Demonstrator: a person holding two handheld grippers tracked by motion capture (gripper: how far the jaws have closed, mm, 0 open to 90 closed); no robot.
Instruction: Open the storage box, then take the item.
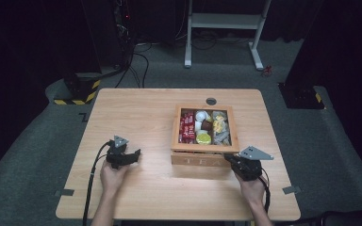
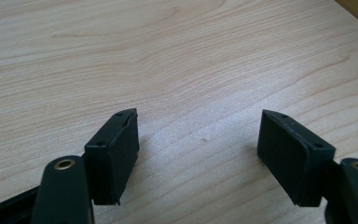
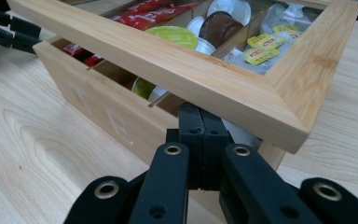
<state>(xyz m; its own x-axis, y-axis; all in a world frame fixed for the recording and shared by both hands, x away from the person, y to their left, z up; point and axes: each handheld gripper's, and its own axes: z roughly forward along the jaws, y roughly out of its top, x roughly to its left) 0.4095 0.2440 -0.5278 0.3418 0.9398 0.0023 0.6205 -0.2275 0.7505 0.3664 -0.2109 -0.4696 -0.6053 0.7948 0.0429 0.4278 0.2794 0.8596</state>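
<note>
While wedged underneath, lid (image 3: 177, 70) edge raised.

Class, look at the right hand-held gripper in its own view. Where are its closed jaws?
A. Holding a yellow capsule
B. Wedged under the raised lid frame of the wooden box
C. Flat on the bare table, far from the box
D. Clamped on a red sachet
B: the right hand-held gripper has its jaws shut together, tips under the lifted lid frame of the wooden box.
</note>
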